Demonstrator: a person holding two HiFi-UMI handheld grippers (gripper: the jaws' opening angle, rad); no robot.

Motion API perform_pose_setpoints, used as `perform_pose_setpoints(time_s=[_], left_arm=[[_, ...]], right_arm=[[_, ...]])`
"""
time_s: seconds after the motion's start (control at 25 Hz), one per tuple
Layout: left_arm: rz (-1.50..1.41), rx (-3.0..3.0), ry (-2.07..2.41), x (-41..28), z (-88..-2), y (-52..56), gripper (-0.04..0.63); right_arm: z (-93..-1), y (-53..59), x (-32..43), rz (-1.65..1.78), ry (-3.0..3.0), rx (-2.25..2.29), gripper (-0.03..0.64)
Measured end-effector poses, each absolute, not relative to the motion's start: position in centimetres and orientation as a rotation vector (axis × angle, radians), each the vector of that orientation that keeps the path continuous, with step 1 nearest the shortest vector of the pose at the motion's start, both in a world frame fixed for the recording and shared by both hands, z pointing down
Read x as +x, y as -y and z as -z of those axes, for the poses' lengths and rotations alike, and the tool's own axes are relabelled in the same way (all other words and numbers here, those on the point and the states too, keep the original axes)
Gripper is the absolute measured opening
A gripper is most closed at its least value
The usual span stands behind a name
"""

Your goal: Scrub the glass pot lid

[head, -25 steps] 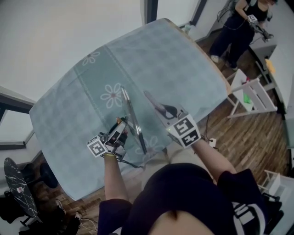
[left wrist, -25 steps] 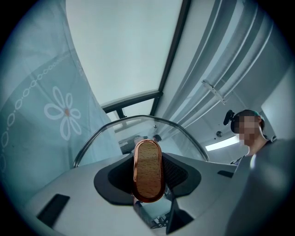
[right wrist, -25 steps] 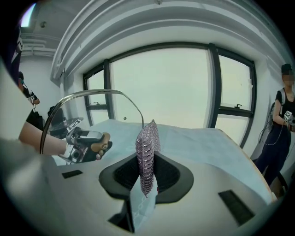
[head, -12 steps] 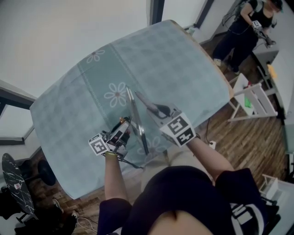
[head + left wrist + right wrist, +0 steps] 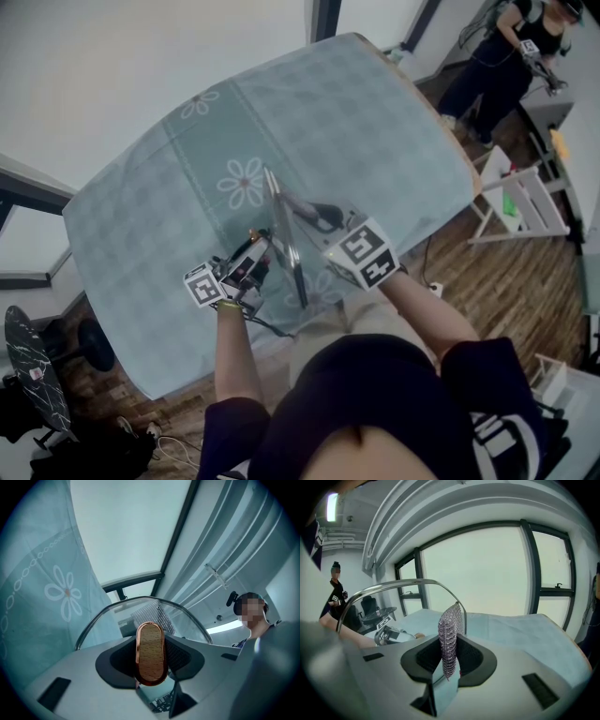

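Glass pot lid (image 5: 284, 234) stands up on its edge over the desk (image 5: 375, 112), between two claws.
Left claw (image 5: 262, 251) grips the lid's wooden knob (image 5: 150, 654), whose copper rim shows only in the left gripper view. Right claw (image 5: 298, 206) pinches a metal mesh scrubber (image 5: 449, 637) just beside the lid's rim. The left gripper view shows that scrubber through the glass.

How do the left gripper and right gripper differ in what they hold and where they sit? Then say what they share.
The left gripper clamps the wooden knob of the glass lid; the right gripper pinches a metal mesh scrubber. The left gripper's jaws stand wider than the right gripper's, which close on thin mesh. The left gripper is on the lid's knob side, the right gripper on the opposite face. Both are shut on something.
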State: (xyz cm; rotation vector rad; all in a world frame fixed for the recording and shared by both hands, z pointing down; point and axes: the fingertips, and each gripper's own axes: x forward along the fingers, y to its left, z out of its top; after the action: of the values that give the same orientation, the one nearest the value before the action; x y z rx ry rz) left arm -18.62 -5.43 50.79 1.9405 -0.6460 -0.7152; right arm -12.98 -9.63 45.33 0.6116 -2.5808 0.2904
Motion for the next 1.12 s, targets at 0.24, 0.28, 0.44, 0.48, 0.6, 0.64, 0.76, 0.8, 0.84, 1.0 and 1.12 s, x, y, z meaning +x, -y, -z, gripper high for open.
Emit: perform_pose_setpoints(time_s=[0.24,0.28,0.44,0.48,0.6,0.64,0.76,0.8,0.84,1.0,1.12], left_arm=[[0.712,1.938,0.644,-18.6,-50.7,5.5,0.164],[0.715,1.937,0.639,-18.5,-50.6,5.5,0.164],[0.705,1.937,0.646,-18.6,-50.9,5.5,0.164],[0.705,1.936,0.645,-18.6,-50.9,5.5,0.164],[0.713,1.933,0.641,-18.6,-50.8,5.4,0.164],[0.712,1.934,0.643,-18.6,-50.9,5.4,0.164],[0.705,1.935,0.650,-18.7,-51.1,5.4,0.164],[0.706,1.933,0.650,-18.7,-51.1,5.4,0.164],[0.704,1.930,0.651,-18.7,-51.1,5.4,0.164],[0.713,1.929,0.647,-18.7,-51.0,5.4,0.164],[0.727,1.925,0.642,-18.6,-50.5,5.4,0.164]], right_arm=[[-44.8,9.0,-13.3,-0.291,2.610,0.584,0.080],[-44.8,8.8,-13.4,-0.293,2.613,0.579,0.080],[-44.6,8.0,-13.5,-0.284,2.632,0.545,0.080],[-44.5,7.8,-13.5,-0.281,2.637,0.533,0.080],[-44.6,6.8,-13.6,-0.276,2.644,0.493,0.080],[-44.6,6.4,-13.6,-0.276,2.644,0.479,0.080],[-44.7,5.4,-13.4,-0.274,2.640,0.437,0.080],[-44.8,5.1,-13.4,-0.272,2.638,0.424,0.080],[-44.8,4.7,-13.3,-0.271,2.637,0.411,0.080],[-44.9,3.5,-13.0,-0.279,2.639,0.371,0.080],[-45.0,2.8,-12.9,-0.284,2.642,0.345,0.080]])
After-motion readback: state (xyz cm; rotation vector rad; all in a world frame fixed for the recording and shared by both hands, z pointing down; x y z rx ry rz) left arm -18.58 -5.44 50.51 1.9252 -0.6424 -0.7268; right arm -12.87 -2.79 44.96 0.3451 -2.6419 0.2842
